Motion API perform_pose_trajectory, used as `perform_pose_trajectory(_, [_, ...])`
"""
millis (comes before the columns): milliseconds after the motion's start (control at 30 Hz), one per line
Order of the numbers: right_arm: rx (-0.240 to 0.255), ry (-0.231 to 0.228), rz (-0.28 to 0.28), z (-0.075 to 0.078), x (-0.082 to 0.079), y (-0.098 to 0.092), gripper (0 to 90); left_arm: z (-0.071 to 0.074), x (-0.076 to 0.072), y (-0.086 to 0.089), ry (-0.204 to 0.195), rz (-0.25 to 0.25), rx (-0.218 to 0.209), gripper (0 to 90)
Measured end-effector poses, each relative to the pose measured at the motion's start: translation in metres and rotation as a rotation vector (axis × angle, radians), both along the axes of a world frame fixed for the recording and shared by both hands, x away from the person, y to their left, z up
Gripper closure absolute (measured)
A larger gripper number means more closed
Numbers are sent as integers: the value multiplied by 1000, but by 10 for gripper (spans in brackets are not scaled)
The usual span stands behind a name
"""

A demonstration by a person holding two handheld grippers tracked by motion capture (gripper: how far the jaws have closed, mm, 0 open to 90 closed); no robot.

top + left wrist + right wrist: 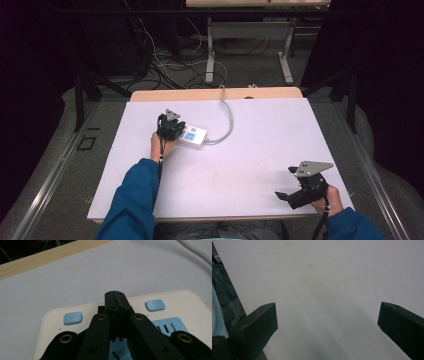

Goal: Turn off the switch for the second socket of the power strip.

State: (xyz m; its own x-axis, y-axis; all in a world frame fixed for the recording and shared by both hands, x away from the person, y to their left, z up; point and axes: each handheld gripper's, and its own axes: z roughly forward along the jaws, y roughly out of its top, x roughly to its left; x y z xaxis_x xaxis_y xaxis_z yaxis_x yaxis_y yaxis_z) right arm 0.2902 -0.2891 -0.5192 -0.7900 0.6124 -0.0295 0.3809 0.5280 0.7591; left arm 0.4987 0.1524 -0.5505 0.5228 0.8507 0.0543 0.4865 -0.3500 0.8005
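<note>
Left gripper [170, 126], jaws together, sits on the power strip [193, 135] upper left of centre; right gripper [289, 184], jaws apart, lower right, bare table [260, 145] between.

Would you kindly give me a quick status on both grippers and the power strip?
Left gripper shut, tips over the power strip. Right gripper open above bare table, holding nothing. Strip's cable trails toward the far edge; nothing in the way.

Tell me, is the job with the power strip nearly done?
Hard to say. The left gripper is shut and sits over the power strip, between its two blue buttons, perhaps pressing there. The right gripper waits open near the table edge. Nothing looks finished.
</note>
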Motion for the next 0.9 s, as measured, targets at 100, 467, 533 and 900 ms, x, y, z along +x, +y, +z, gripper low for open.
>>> perform_pose_trajectory(100, [-2,0,0,0,0,0,23,0,0,0,2,-1,-3,900])
perform_pose_trajectory(467, [0,1,4,0,0,0,23,0,0,1,4,-1,-1,900])
perform_pose_trajectory(533, [-4,0,1,0,0,0,23,0,0,0,2,1,-7,900])
perform_pose_trajectory(900, [-3,1,0,0,0,0,23,0,0,1,3,-1,1,900])
